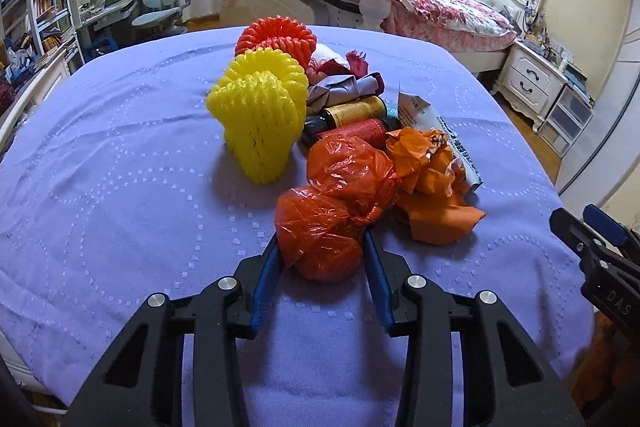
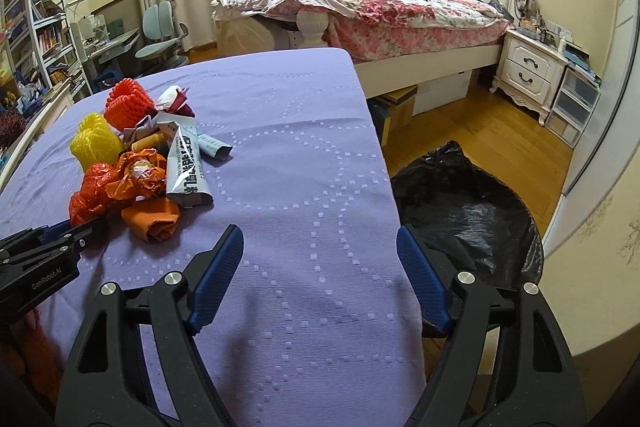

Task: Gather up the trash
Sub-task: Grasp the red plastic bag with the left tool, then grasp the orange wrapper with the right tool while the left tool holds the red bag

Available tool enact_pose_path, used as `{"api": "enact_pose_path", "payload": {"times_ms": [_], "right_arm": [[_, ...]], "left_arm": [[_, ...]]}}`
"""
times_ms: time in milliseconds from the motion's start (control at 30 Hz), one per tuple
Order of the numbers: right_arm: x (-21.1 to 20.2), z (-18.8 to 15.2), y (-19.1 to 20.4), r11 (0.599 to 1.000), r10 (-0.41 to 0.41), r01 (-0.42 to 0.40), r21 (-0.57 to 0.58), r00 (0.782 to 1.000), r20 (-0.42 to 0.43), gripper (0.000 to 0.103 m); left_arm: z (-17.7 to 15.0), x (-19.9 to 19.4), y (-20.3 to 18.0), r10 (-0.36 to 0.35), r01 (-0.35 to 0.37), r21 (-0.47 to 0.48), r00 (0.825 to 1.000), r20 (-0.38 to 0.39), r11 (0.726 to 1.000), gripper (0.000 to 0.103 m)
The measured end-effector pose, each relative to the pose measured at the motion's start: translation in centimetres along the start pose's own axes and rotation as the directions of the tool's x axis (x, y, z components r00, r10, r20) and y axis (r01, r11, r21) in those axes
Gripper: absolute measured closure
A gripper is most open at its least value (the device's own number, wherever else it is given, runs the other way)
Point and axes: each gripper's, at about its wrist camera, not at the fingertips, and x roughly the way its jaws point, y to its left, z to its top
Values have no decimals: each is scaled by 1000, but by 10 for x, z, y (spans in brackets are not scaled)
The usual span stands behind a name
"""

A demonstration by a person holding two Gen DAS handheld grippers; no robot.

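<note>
A pile of trash lies on the purple-covered table [image 1: 120,187]: yellow foam nets [image 1: 260,115], an orange foam net [image 1: 276,39], bottles [image 1: 352,115], a white printed wrapper [image 1: 436,131], orange paper [image 1: 432,183] and a crumpled red plastic bag [image 1: 332,211]. My left gripper [image 1: 322,243] has its jaws closed against the near lump of the red bag. In the right wrist view the pile [image 2: 132,163] is at the left. My right gripper [image 2: 320,239] is open and empty above the table's right edge, beside a black trash bag [image 2: 468,223] on the floor.
A bed [image 2: 384,11] with a floral quilt stands behind the table. A white nightstand [image 2: 528,71] and plastic drawers [image 2: 572,103] are at the far right. A desk, chair [image 2: 160,35] and bookshelves [image 2: 44,23] are at the left. The floor is wood.
</note>
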Motion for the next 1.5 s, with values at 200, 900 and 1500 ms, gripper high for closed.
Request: {"api": "enact_pose_path", "payload": {"times_ms": [200, 900, 1500], "right_arm": [[-3, -1, 12, 999, 22, -22, -23, 1000, 0, 26], [1, 25, 96, 971, 179, -176, -160, 984, 4, 41], [6, 24, 124, 956, 202, -196, -218, 979, 7, 67]], "left_arm": [[-4, -14, 9, -4, 4, -17, 1000, 17, 1000, 62], [8, -34, 88, 179, -169, -106, 980, 87, 980, 62], [10, -35, 91, 163, -150, -123, 982, 101, 981, 62]]}}
